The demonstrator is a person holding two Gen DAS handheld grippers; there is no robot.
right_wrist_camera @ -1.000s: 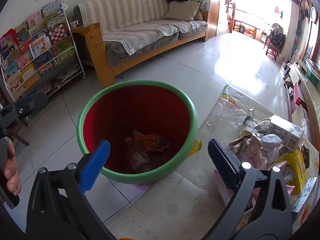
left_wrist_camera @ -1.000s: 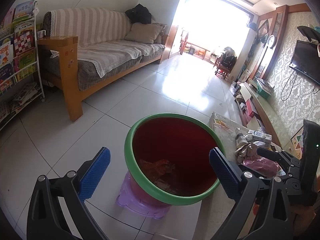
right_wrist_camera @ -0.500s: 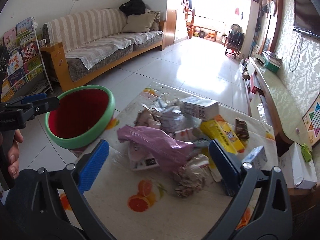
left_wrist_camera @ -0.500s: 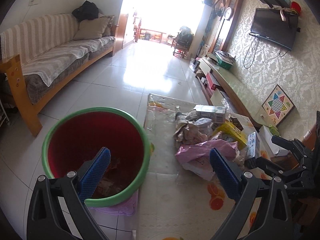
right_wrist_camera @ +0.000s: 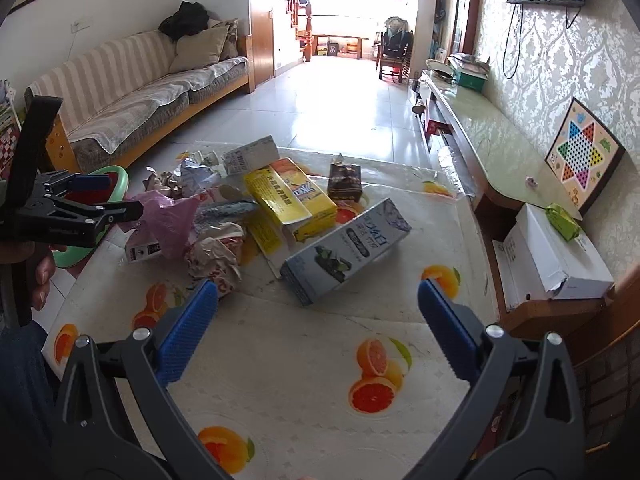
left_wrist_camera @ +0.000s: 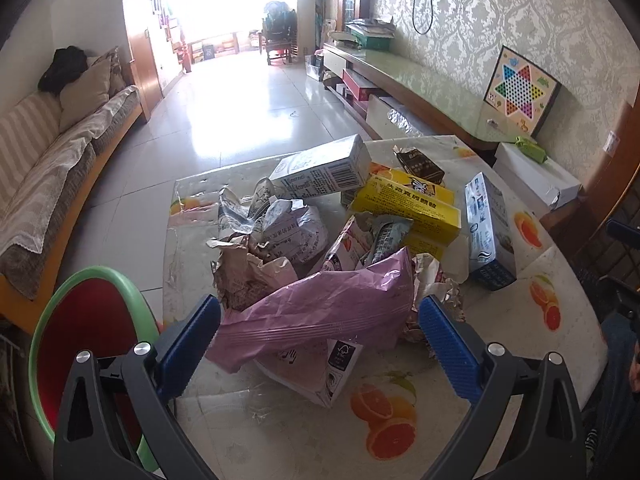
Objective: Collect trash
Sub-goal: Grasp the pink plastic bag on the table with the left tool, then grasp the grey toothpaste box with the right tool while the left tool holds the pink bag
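A pile of trash lies on the orange-print table [left_wrist_camera: 384,420]: a crumpled pink bag [left_wrist_camera: 320,312], brown paper [left_wrist_camera: 244,272], a yellow box [left_wrist_camera: 412,208] and a blue-white carton [left_wrist_camera: 490,236]. My left gripper [left_wrist_camera: 320,340] stands open just in front of the pink bag, its fingers either side of it. The red bin with a green rim [left_wrist_camera: 96,344] sits low at the left. My right gripper [right_wrist_camera: 318,332] hangs open over the table, nearest the blue-white carton [right_wrist_camera: 348,248]. The left gripper [right_wrist_camera: 86,208] shows at the left edge, by the pink bag [right_wrist_camera: 168,216].
A striped sofa [left_wrist_camera: 52,160] lines the left wall. A long glass-topped cabinet [right_wrist_camera: 476,136] runs along the right wall with a star board game [right_wrist_camera: 582,156] leaning on it. A white box [right_wrist_camera: 560,252] sits beside the table. A person's hand [right_wrist_camera: 40,276] holds the left gripper.
Both grippers swung right, away from the red bin and over to the trash pile on the table. The left one now faces the pink bag. Both stayed open.
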